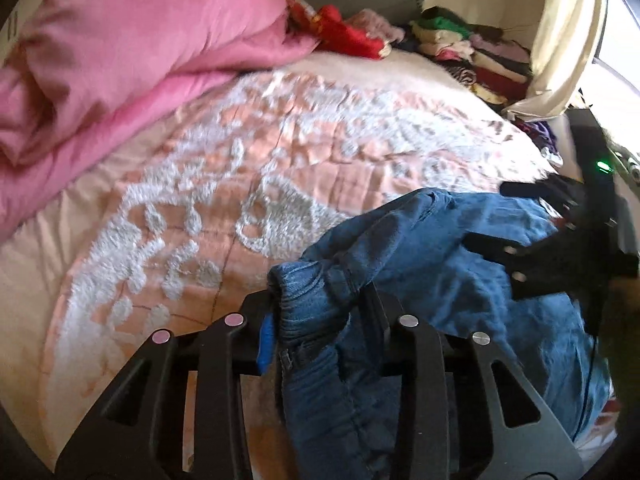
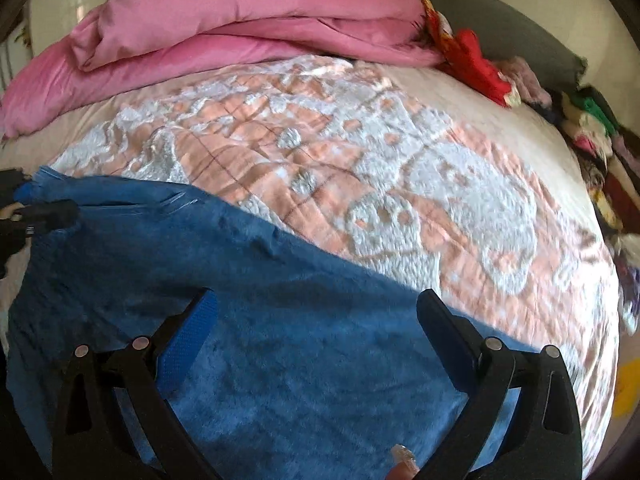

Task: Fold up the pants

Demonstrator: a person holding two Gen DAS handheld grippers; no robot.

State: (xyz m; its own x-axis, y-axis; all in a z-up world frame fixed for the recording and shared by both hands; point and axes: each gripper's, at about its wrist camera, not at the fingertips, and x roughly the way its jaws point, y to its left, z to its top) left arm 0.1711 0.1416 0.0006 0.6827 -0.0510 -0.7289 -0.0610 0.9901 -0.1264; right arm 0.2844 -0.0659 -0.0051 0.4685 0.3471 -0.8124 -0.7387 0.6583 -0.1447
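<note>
Blue denim pants (image 1: 432, 248) lie on a pink and white patterned bedspread (image 1: 240, 168). My left gripper (image 1: 320, 304) is shut on the pants' elastic waistband, which bunches between its fingers. In the right wrist view the pants (image 2: 256, 304) spread flat across the lower left. My right gripper (image 2: 316, 304) is open and empty, its fingers wide apart just above the denim. The right gripper also shows in the left wrist view (image 1: 516, 232) at the far side of the pants. The left gripper shows at the left edge of the right wrist view (image 2: 36, 216).
A pink duvet (image 1: 132, 48) is heaped at the head of the bed. A red garment (image 1: 348, 32) and a stack of folded clothes (image 1: 480, 56) lie at the far right edge. A cream curtain (image 1: 568, 36) hangs beside the bed.
</note>
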